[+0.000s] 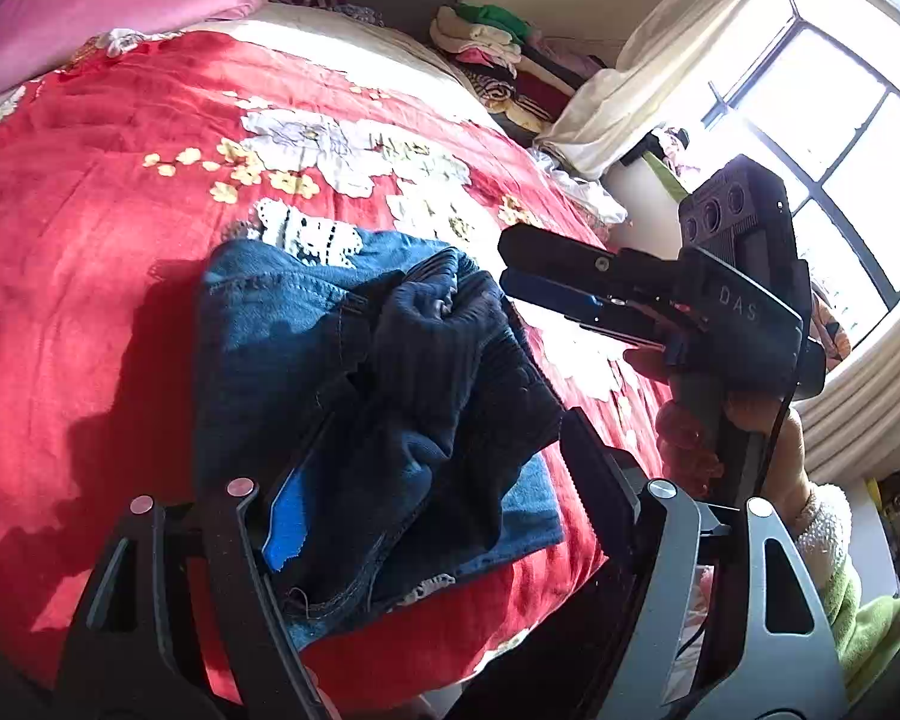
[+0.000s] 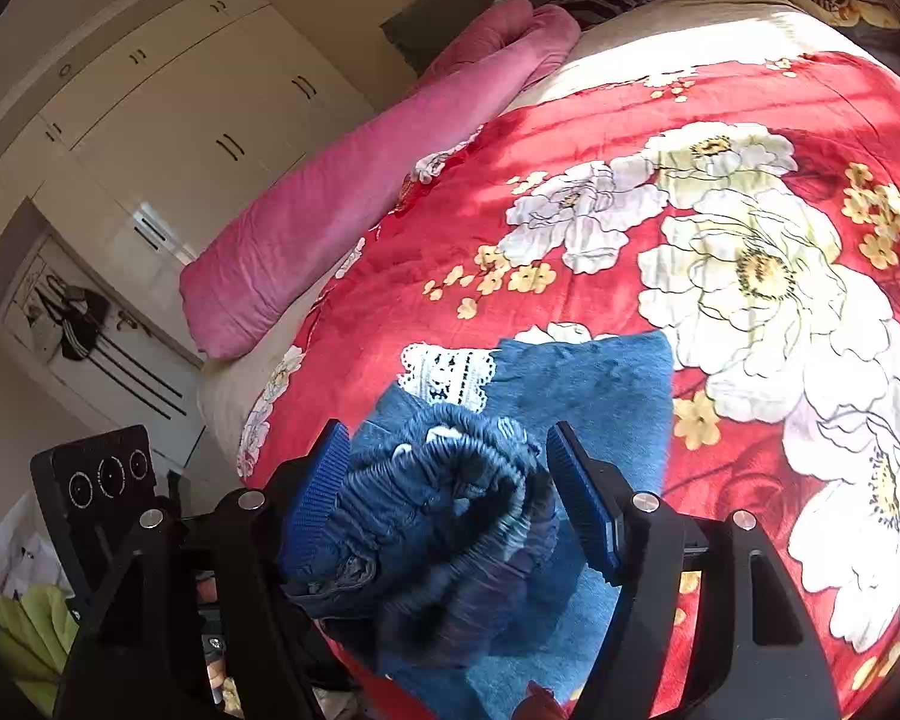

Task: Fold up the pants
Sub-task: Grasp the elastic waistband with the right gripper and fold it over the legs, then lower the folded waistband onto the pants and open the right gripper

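Blue denim pants [image 1: 342, 372] with an elastic ribbed waistband and white lace trim lie folded in a bundle on the red flowered blanket [image 1: 90, 228]. My left gripper [image 1: 444, 480] is open with its jaws on either side of the bunched waistband. My right gripper [image 2: 450, 498] is open too, its blue pads [image 2: 582, 504] on each side of the gathered waistband [image 2: 444, 510] of the pants [image 2: 588, 372]. The right gripper also shows in the left wrist view [image 1: 510, 267], side-on at the right of the bundle. The left gripper's body shows at the lower left of the right wrist view [image 2: 102, 480].
A pink pillow [image 2: 354, 204] lies along the bed's far side, with white wardrobes [image 2: 168, 120] beyond. A pile of clothes [image 1: 498, 54] sits by the bed's far corner. A window [image 1: 840, 138] with cream curtains is at the right.
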Demonstrator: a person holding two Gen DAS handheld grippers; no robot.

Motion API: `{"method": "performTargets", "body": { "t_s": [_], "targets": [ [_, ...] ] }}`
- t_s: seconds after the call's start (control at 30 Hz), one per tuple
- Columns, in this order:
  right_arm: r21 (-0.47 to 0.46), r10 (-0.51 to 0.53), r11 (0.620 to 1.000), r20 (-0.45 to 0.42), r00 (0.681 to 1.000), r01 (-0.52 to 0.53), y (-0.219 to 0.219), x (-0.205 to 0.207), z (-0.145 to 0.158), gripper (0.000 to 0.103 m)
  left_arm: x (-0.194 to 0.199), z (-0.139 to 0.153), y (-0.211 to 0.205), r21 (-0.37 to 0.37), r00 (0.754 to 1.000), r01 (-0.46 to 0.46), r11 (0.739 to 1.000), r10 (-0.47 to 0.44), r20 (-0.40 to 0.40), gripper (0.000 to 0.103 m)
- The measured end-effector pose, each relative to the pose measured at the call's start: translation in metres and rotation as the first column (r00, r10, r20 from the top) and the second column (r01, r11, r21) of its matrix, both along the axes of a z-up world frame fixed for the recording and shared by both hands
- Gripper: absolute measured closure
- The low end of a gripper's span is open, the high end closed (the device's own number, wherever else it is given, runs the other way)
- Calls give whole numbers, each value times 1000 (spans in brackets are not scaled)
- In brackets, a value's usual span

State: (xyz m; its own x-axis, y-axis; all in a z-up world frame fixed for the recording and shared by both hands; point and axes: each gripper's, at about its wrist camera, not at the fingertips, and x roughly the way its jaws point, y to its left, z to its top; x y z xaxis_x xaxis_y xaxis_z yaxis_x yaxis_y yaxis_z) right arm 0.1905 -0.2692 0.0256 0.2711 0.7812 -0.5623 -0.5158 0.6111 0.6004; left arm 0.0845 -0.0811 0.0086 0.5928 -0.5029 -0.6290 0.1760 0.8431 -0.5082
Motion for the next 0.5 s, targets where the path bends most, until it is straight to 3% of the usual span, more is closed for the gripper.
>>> {"method": "performTargets", "body": {
  "t_s": [0.27,0.5],
  "targets": [
    [-51,-6,999,-6,1000,6,1,-5,-7,24,-12,-21,-25,26,995,89,996,-88,-43,35],
    [-239,-44,970,6,999,44,5,-9,-35,24,-17,-25,-28,39,993,115,993,-114,-45,35]
  ]
}}
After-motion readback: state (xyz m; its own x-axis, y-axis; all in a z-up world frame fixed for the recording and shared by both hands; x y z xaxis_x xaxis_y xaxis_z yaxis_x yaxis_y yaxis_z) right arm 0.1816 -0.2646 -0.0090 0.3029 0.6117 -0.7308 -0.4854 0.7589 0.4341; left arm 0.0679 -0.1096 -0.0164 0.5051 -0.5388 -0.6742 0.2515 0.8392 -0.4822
